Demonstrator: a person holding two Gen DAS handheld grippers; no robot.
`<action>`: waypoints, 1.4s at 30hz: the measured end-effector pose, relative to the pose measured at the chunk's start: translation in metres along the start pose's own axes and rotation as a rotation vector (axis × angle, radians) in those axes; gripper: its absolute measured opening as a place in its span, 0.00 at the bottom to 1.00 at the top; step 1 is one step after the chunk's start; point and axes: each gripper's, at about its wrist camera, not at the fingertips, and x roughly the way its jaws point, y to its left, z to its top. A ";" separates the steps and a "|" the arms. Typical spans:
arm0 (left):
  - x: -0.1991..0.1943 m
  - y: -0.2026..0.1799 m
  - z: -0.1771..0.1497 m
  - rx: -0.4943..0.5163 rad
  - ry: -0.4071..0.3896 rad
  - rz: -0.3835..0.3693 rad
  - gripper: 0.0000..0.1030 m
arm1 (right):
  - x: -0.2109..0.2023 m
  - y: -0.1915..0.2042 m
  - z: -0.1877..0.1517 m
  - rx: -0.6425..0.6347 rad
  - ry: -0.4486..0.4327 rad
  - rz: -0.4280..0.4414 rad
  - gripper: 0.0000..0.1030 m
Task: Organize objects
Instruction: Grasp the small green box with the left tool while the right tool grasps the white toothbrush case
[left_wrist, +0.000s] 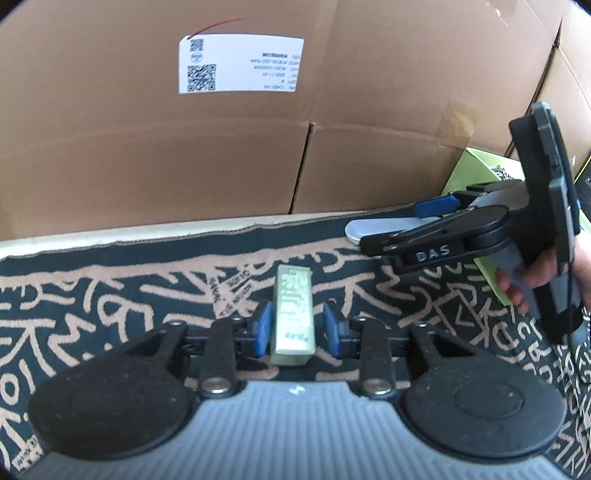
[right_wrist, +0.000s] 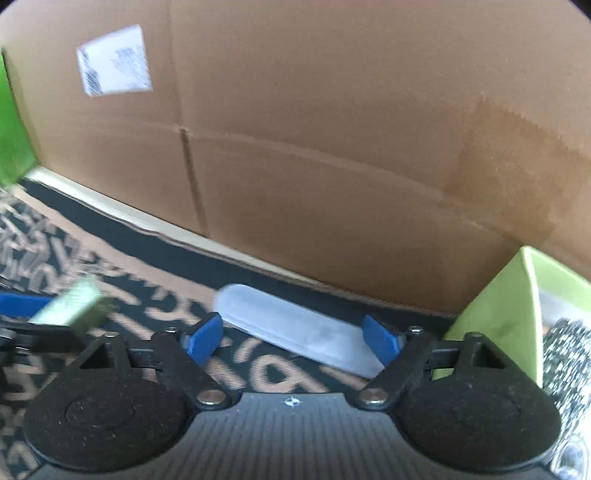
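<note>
The cardboard box (left_wrist: 221, 147) fills the upper half of both views and stands as a wall behind the work area, with a white label (left_wrist: 241, 63) at upper centre of the left wrist view. Below it lies the patterned mat (left_wrist: 110, 295), black with tan lettering, covering the table. A green box (right_wrist: 491, 325) stands at the right edge of the right wrist view, against the cardboard.

The left hand-held gripper (left_wrist: 295, 326) sits at lower centre of its view. Its jaws stand narrow, one on each side of the small pale box (left_wrist: 293, 314). A thin gap shows at each blue pad, so the box appears to rest on the mat, not clamped.

The right hand-held gripper (right_wrist: 293, 338) stands wide and holds nothing. The white case (right_wrist: 295, 328) lies on the mat between its jaws, slanted from upper left to lower right, close to the mat's far edge.

Judged step: setting pieces down in a row. To do it well, lift each gripper straight up before moving sideways, so that no pad drags a piece. Keep the small pale box square to the mat edge.
</note>
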 end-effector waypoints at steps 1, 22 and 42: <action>0.001 -0.001 0.001 -0.001 0.001 -0.001 0.31 | 0.001 -0.001 0.000 0.014 -0.010 0.004 0.90; 0.002 -0.009 -0.010 0.012 0.022 0.015 0.22 | -0.030 0.006 -0.006 0.123 0.152 0.142 0.94; -0.022 -0.069 -0.043 0.158 0.072 0.037 0.24 | -0.122 0.041 -0.108 0.028 -0.102 0.166 0.52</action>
